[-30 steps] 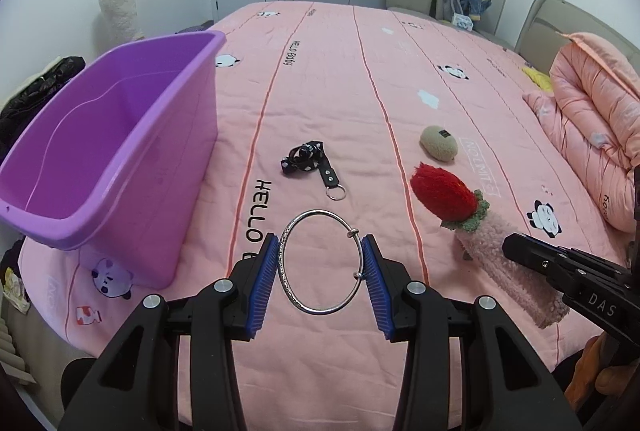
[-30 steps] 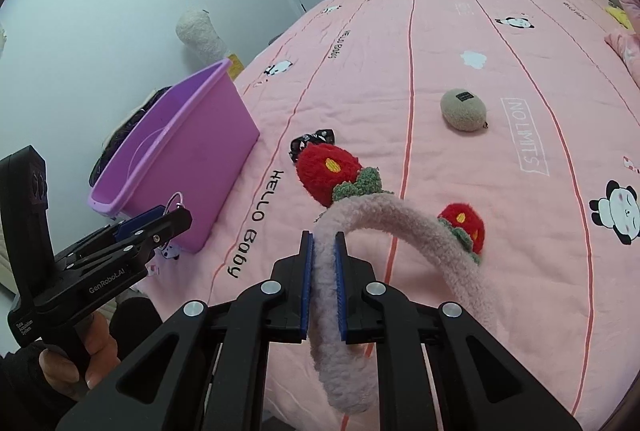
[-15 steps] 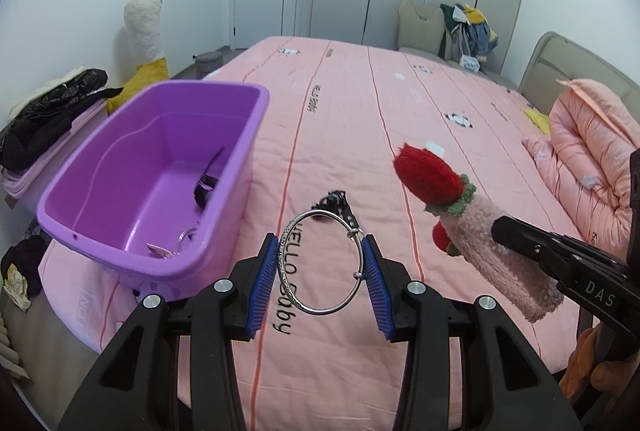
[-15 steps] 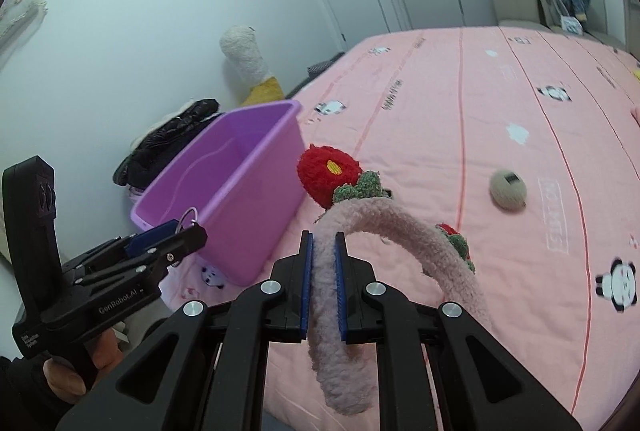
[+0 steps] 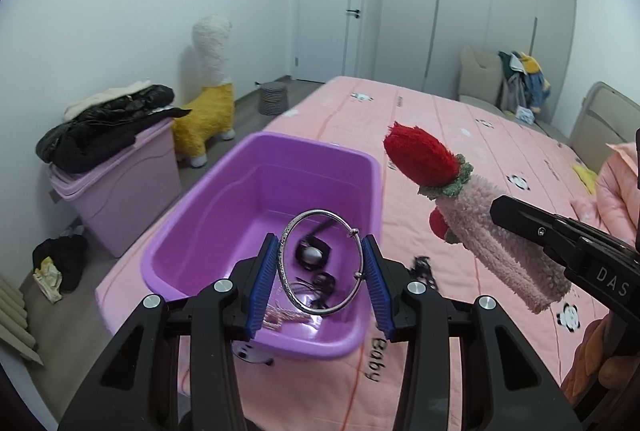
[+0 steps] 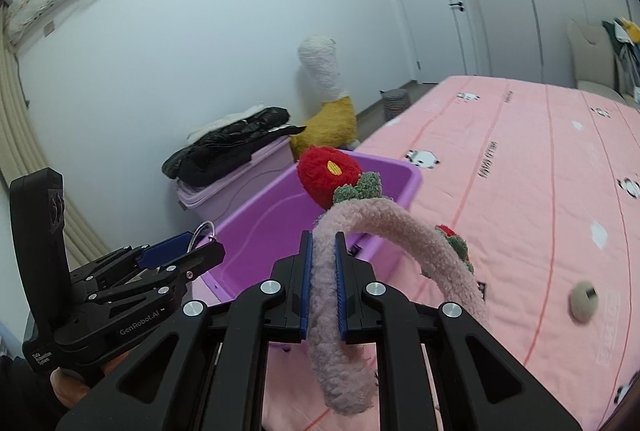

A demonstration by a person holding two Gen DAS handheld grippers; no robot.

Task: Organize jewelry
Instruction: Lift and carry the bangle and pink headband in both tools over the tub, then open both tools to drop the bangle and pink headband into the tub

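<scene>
Right gripper (image 6: pixel 322 285) clamps the fuzzy pink headband (image 6: pixel 404 227) before the purple bin (image 6: pixel 280 215).

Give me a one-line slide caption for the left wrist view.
Left tongs hold a silver bangle above the purple bin; right tongs carry a fuzzy pink headband.

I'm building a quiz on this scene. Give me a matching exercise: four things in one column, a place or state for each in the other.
1. silver bangle
2. fuzzy pink headband
3. purple bin
4. black jacket

a. on the pink lidded tub
b. in the left claw
c. on the bed
d. in the right claw

Pairs: 1-b, 2-d, 3-c, 4-a
</scene>
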